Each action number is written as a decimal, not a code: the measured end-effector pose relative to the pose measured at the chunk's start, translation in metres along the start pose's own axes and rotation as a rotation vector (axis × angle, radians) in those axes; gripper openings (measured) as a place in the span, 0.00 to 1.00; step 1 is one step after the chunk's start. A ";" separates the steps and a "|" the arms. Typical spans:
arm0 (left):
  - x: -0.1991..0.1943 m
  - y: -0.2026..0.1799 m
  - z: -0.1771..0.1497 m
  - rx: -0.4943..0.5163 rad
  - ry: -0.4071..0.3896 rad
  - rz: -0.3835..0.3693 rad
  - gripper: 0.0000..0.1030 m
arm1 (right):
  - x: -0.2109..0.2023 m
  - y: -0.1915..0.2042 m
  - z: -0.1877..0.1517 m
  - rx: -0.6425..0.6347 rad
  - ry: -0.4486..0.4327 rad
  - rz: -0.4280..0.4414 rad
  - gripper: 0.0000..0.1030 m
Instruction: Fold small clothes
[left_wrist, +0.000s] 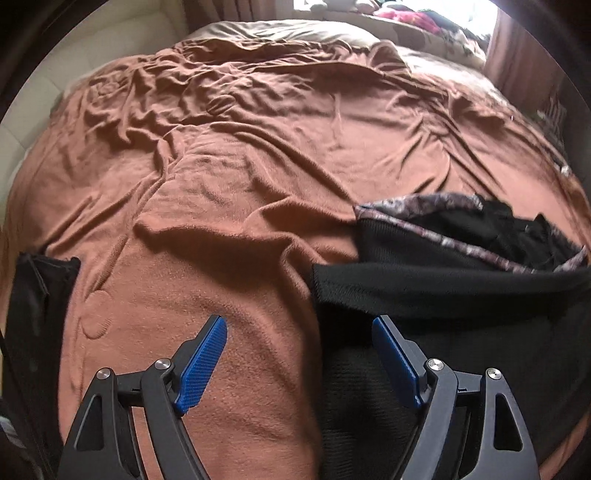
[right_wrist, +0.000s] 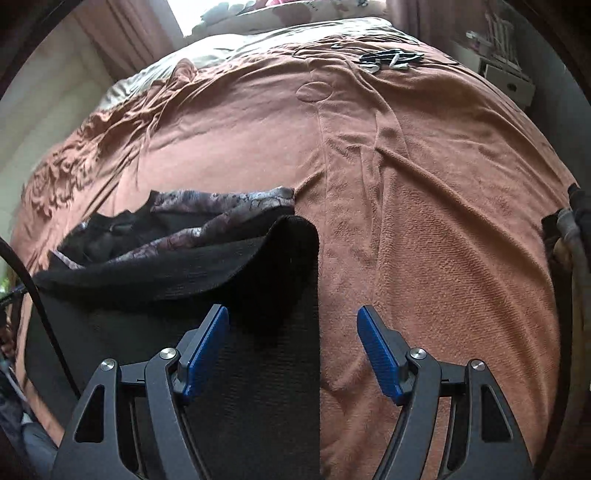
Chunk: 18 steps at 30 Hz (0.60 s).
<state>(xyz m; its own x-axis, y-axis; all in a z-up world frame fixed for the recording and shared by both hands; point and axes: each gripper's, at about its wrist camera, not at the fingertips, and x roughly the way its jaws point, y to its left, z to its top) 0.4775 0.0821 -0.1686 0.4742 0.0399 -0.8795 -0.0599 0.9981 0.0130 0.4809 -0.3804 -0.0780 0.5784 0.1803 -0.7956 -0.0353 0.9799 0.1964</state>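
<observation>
**Both grippers open above dark garment on bed**

Black garment lying flat on the brown blanket of the bed, with a patterned grey trim at its far end. Straight left edge of the garment running just inside the left gripper, right finger over black cloth, left finger over bare blanket. In the right wrist view, straight right edge of the same garment passing between the fingers of the right gripper. Wide free blanket on both outer sides and beyond the garment; only wrinkles there, and some small dark and white items far away near the top of the bed. Another dark cloth at the left border. Both grippers tilted downward, fingers spread wide, holding nothing, not touching the cloth.
</observation>
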 end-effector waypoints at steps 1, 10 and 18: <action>0.002 -0.001 -0.001 0.013 0.009 0.007 0.79 | 0.003 0.003 0.001 -0.012 0.004 -0.004 0.69; 0.032 -0.012 0.007 0.073 0.050 0.055 0.56 | 0.035 0.019 0.018 -0.065 0.011 -0.042 0.69; 0.042 -0.013 0.036 0.042 -0.014 0.013 0.51 | 0.055 0.017 0.036 -0.038 -0.013 0.003 0.64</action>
<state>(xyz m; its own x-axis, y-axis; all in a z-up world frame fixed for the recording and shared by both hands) 0.5301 0.0728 -0.1883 0.4860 0.0531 -0.8723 -0.0292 0.9986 0.0446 0.5413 -0.3570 -0.0982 0.5889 0.1825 -0.7874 -0.0683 0.9819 0.1765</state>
